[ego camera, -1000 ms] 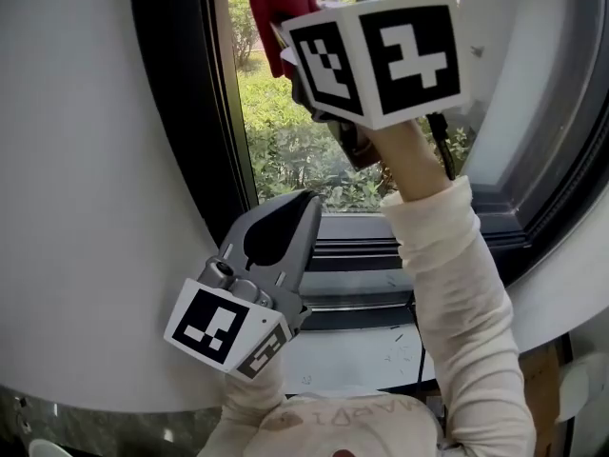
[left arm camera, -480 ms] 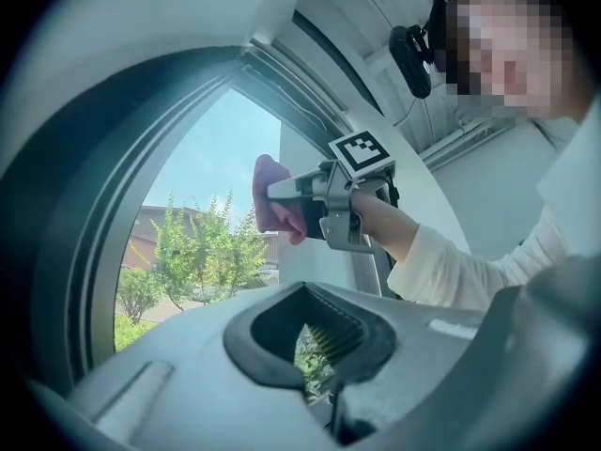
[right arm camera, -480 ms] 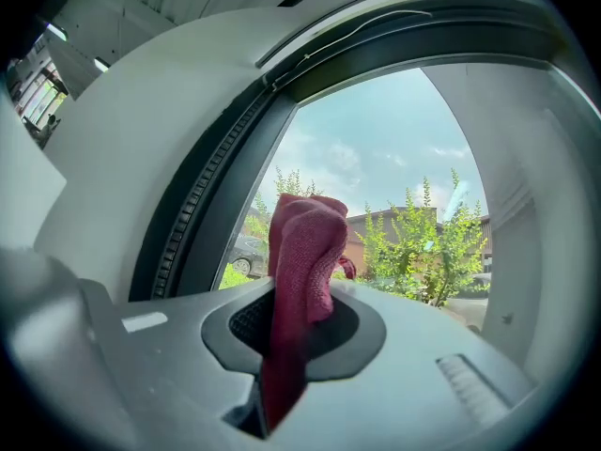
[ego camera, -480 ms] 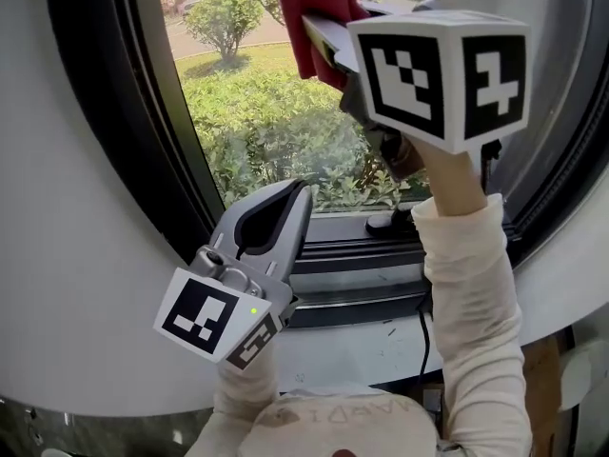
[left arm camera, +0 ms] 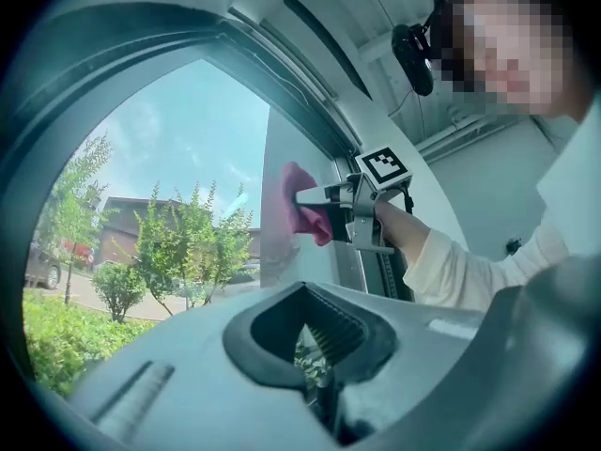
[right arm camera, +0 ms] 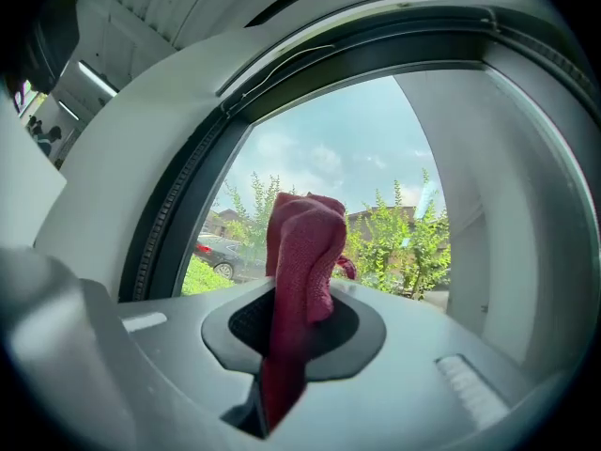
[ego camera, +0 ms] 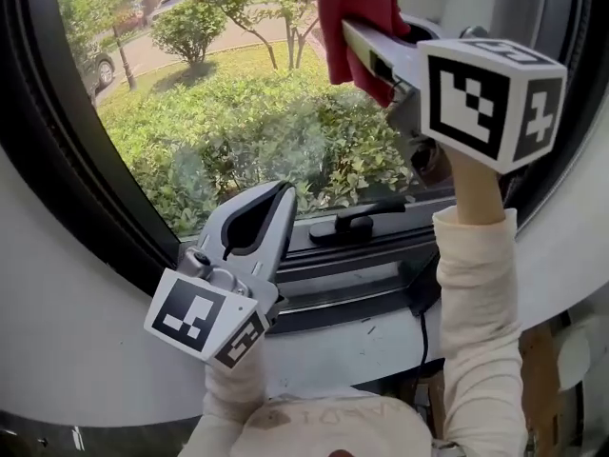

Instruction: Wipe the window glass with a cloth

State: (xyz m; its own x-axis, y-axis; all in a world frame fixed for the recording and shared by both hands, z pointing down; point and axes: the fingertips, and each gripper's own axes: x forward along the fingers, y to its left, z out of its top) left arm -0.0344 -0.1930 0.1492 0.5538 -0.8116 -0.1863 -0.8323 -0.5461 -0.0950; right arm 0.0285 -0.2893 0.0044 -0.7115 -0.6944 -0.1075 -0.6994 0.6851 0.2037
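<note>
High on the window glass [ego camera: 238, 112], my right gripper [ego camera: 357, 34], clamped on the red cloth [ego camera: 354, 3], has slid rightward. My left gripper [ego camera: 278, 198] idles below, jaws together, empty. Wiping looks under way.

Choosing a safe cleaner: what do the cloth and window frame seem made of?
The red cloth looks like soft, matte woven fabric, going by its nubbly texture. The window frame looks like dark, smooth metal or plastic; which one is unclear.

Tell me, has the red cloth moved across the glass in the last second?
Yes. The red cloth slid rightward, away from the window's dark left frame.
</note>
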